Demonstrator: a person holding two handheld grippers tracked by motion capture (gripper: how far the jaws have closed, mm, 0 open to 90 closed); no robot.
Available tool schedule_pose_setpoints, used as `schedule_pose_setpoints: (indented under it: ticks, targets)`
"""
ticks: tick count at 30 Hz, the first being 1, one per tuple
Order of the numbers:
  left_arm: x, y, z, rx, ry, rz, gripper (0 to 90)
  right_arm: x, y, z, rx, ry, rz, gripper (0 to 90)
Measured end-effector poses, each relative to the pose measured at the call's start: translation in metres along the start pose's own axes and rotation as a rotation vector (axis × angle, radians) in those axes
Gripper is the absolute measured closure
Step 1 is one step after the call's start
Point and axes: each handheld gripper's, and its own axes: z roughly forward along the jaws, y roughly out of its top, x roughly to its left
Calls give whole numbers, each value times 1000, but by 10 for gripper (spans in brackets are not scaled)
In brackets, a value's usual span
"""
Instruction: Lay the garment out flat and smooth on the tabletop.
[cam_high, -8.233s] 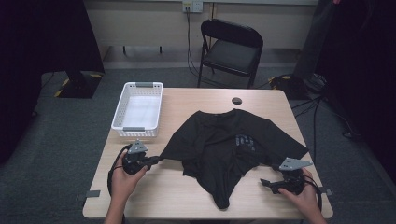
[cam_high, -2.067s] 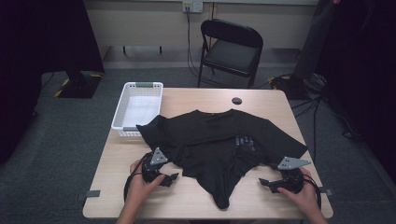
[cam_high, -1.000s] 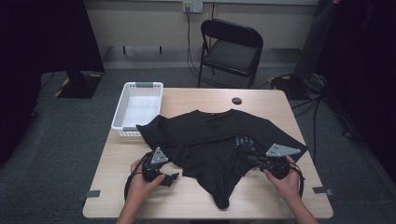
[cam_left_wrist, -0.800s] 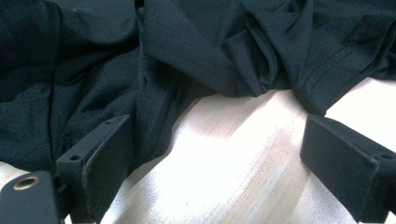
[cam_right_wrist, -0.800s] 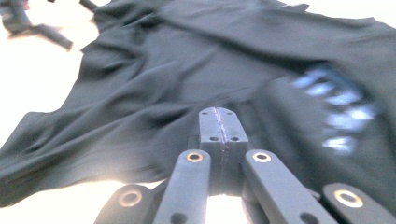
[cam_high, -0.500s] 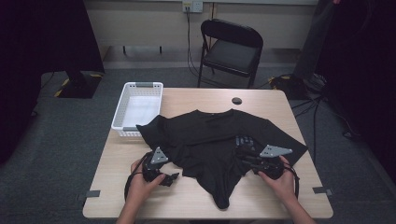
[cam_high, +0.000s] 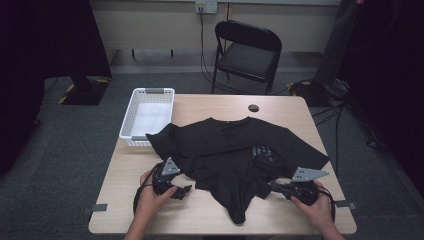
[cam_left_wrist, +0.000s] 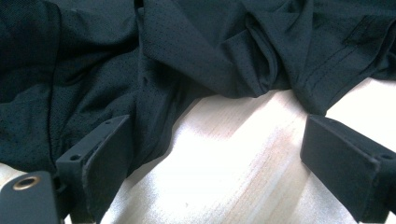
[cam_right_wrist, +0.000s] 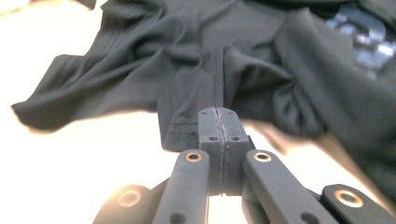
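Grey carpet surrounds our wooden table (cam_high: 210, 210) in the high view, folding chair (cam_high: 248, 49) behind it, white basket (cam_high: 148, 116) at the far left corner, small black disc (cam_high: 253, 107) near the far edge. Black T-shirt (cam_high: 235, 150) lies crumpled mid-table; our left gripper (cam_high: 184, 190) sits just beside its left hem, right gripper (cam_high: 274, 185) at its right hem. Left gripper view: jaws wide apart on bare wood, nothing between them, one jaw touching the mesh fabric (cam_left_wrist: 187, 51). Right gripper view: jaws pressed together, pinching the shirt's stitched hem (cam_right_wrist: 184, 126).
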Motion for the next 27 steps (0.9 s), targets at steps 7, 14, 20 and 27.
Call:
schedule_pose_setpoints:
  ticks: [7, 14, 20, 27]
  targets:
    - [0, 0, 0, 0, 0, 0, 97, 10, -37, -41, 33, -4, 17, 893]
    - [0, 0, 0, 1, -2, 1, 96, 10, -42, -53, -25, -68, 58, 743]
    - [0, 0, 0, 1, -2, 2, 96, 24, -6, -19, -23, -98, -29, 683]
    - [0, 0, 0, 1, -2, 3, 96, 11, 3, 11, 49, -169, -3, 875]
